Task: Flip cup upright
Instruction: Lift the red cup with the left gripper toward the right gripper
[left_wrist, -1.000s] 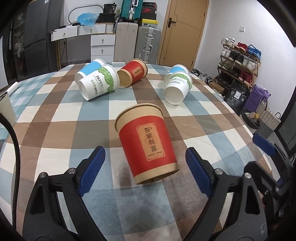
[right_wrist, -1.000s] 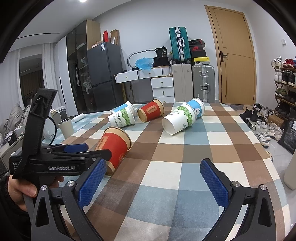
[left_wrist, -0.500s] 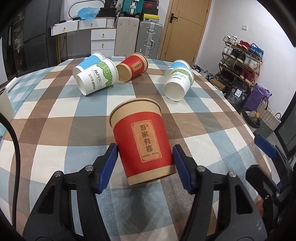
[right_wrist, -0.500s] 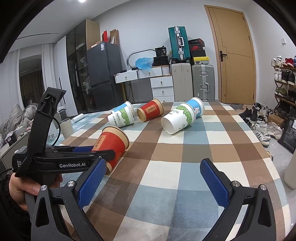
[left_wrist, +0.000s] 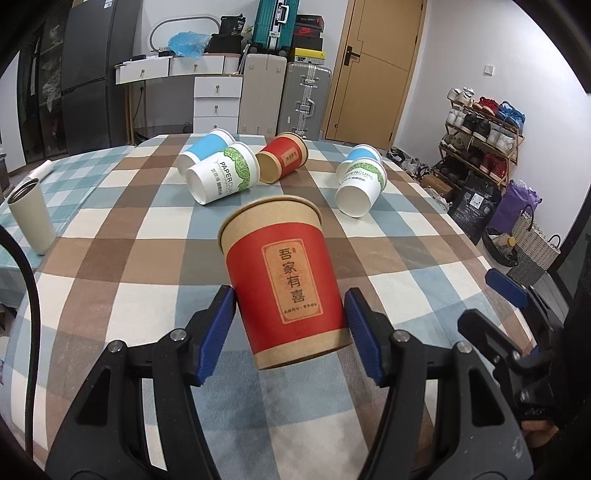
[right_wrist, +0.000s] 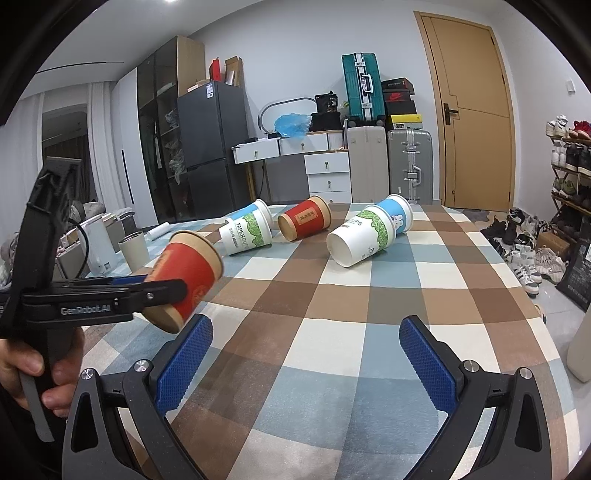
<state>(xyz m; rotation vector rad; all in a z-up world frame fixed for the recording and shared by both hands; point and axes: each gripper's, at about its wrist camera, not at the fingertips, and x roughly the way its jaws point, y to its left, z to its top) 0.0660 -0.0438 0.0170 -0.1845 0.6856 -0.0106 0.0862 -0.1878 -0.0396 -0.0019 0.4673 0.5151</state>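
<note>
My left gripper (left_wrist: 290, 328) is shut on a red and kraft paper cup (left_wrist: 284, 280) near its base. The cup is lifted off the checked tablecloth and tilted, mouth pointing up and away. It also shows in the right wrist view (right_wrist: 184, 273), held by the left gripper (right_wrist: 162, 291) at the left. My right gripper (right_wrist: 304, 365) is open and empty over the near part of the table.
Several cups lie on their sides further back: a white-green one (left_wrist: 221, 177), a blue one (left_wrist: 203, 149), a red one (left_wrist: 282, 157), another white-green one (left_wrist: 360, 186). A beige tumbler (left_wrist: 31, 218) stands at the left edge. The table edge (left_wrist: 476, 251) drops off at the right.
My left gripper closed on the red cup, lifted it off the cloth and tilted its mouth upward. The right gripper has stayed still.
</note>
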